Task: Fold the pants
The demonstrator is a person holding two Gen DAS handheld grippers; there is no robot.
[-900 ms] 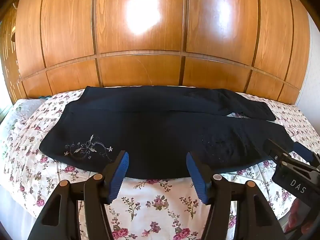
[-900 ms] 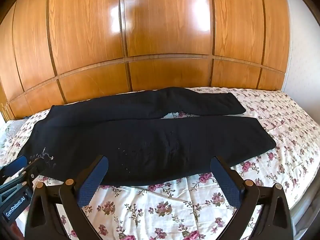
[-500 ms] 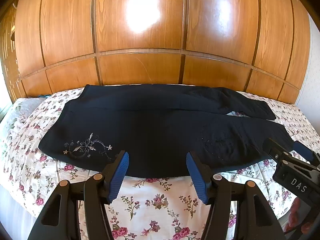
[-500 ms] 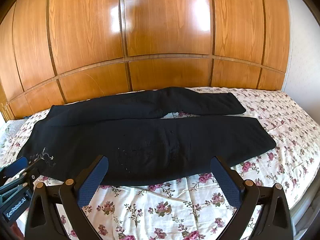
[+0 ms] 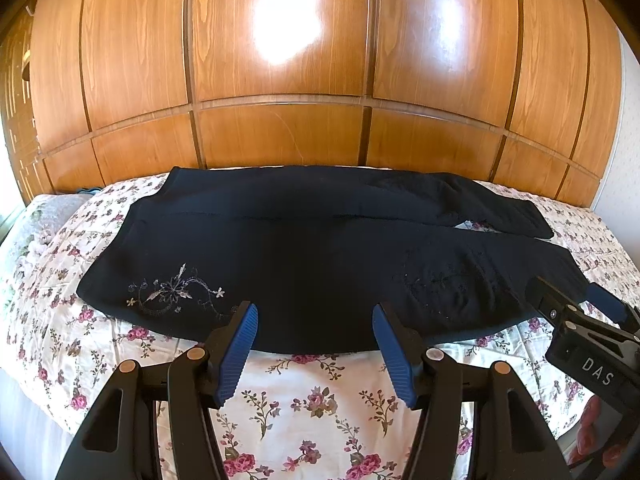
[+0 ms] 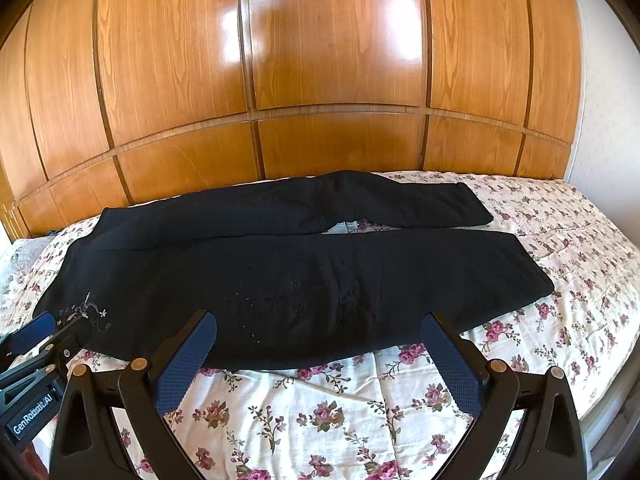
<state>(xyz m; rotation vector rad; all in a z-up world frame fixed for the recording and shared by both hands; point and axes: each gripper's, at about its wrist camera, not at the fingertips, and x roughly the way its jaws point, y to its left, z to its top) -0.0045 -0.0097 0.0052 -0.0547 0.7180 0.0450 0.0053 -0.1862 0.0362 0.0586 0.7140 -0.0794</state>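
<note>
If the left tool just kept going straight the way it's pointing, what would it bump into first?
Probably the near edge of the black pants on the floral bedspread; the open left tool points down at it, though depth is unclear.

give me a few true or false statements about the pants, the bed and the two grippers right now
1. The black pants with pale floral embroidery lie spread flat on the floral bedspread. True.
2. The left hand-held gripper is clamped on the fabric. False: it is open, holding nothing.
3. The right hand-held gripper is open and empty. True.
4. The two legs are stacked on each other. False: they lie side by side, bedspread showing between the ends.
5. A glossy wooden panel wall stands behind the bed. True.
</note>
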